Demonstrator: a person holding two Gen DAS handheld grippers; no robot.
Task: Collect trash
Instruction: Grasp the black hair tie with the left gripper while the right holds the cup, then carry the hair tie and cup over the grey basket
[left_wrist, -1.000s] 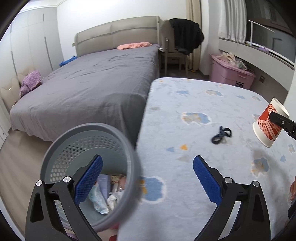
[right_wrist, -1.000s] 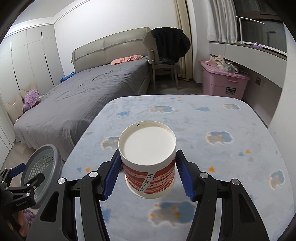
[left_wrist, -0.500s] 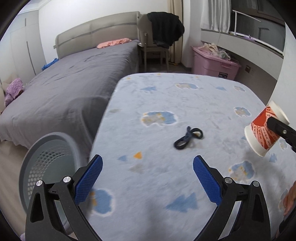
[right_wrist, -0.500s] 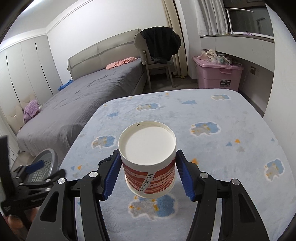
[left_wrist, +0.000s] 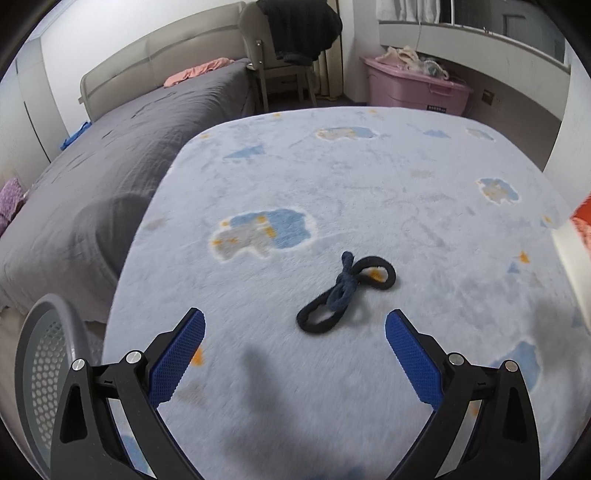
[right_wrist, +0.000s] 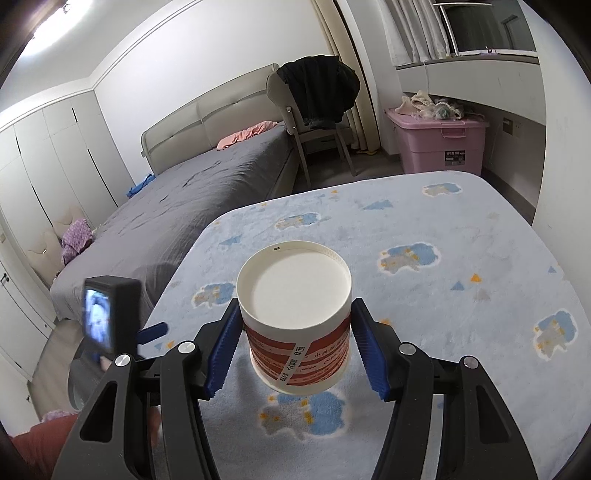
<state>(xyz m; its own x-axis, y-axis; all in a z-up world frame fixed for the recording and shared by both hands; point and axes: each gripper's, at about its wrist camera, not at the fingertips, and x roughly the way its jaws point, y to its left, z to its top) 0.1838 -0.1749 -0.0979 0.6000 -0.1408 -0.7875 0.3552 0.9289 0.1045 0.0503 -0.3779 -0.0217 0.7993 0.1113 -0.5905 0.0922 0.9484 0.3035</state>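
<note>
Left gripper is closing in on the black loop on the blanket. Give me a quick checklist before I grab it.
1. Left gripper jaws open and empty: ok.
2. Black loop lies ahead of the jaws, not yet between them: not ok, advance further.
3. Loop lies free on the blue blanket, nothing on top of it: ok.
4. Right gripper shut on the paper cup: ok.
5. Grey basket in sight at lower left: ok.
6. Room left in the basket: cannot tell.
</note>
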